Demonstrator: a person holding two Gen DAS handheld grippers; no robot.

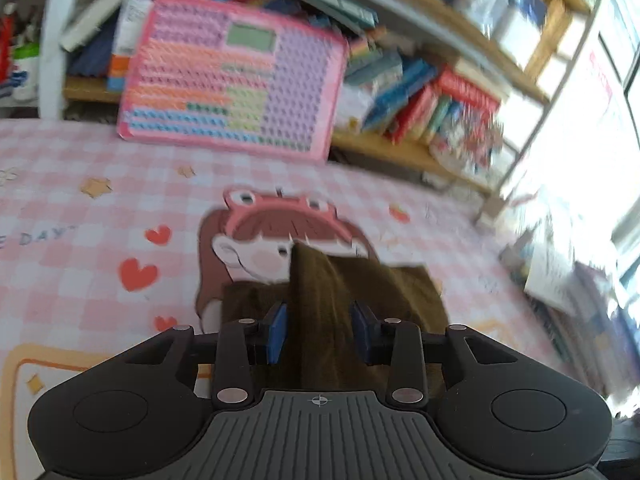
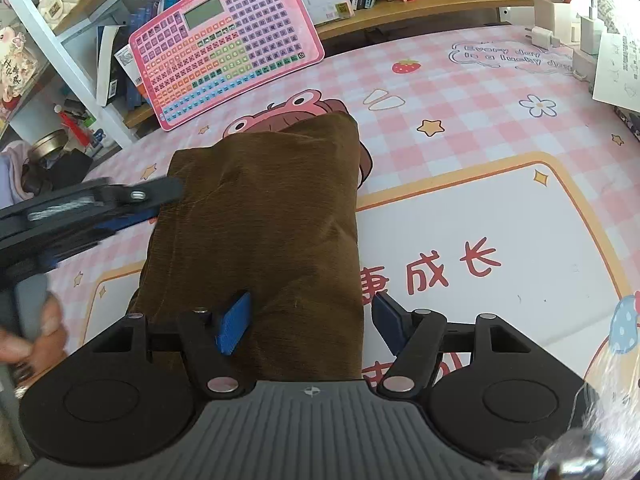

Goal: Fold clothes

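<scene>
A brown corduroy garment [image 2: 260, 216] lies folded in a long rectangle on the pink checked table mat [image 2: 460, 120]. My right gripper [image 2: 312, 326] is open, its blue pads straddling the garment's near right part just above the cloth. My left gripper [image 1: 320, 330] is open over the same brown garment [image 1: 336, 292], with a raised fold of cloth standing between its pads. In the right wrist view the left gripper [image 2: 120, 204] reaches in from the left at the garment's far left edge.
A pink toy keyboard tablet [image 2: 228, 40] leans against the bookshelf [image 2: 400, 20] at the back of the table. White chargers and a box [image 2: 560, 20] and papers [image 2: 616, 68] sit at the far right. Clutter fills the shelves at the left [image 2: 52, 120].
</scene>
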